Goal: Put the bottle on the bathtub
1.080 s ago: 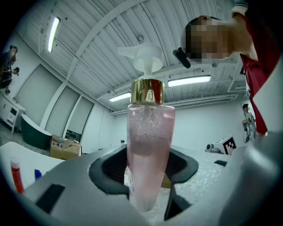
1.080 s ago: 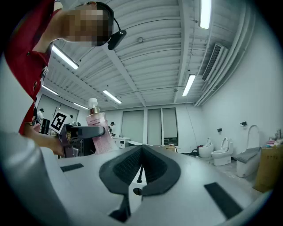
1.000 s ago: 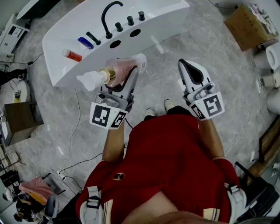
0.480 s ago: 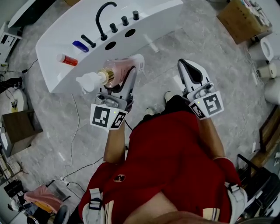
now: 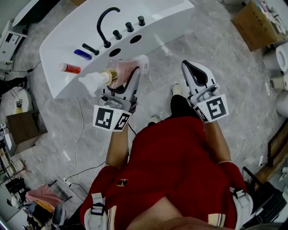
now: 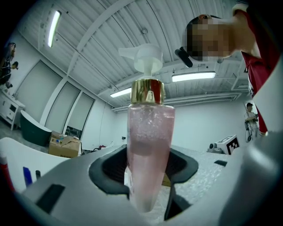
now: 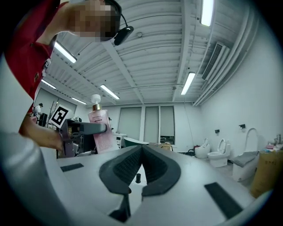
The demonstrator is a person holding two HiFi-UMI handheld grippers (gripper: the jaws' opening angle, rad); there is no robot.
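Two tools work here: the left gripper (image 5: 130, 77) pinches the pink bottle (image 6: 150, 145), with the white bathtub (image 5: 166, 18) at its eleven o'clock, while the right gripper (image 7: 140, 152) has its jaws pressed together, empty.

Grey marble floor (image 5: 216, 58), cardboard box (image 5: 258, 24), ceiling striplights (image 7: 188, 84)

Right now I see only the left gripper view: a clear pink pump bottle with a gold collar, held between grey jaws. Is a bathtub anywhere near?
Observer: Yes, the head view shows a long white bathtub just ahead of the pink pump bottle.
Operator: Anything on its rim where I'd aim?
Observer: A black curved faucet and three round black knobs stand along the rim's middle.
Operator: And the other gripper?
Observer: The right gripper has its jaws together, with nothing between them.
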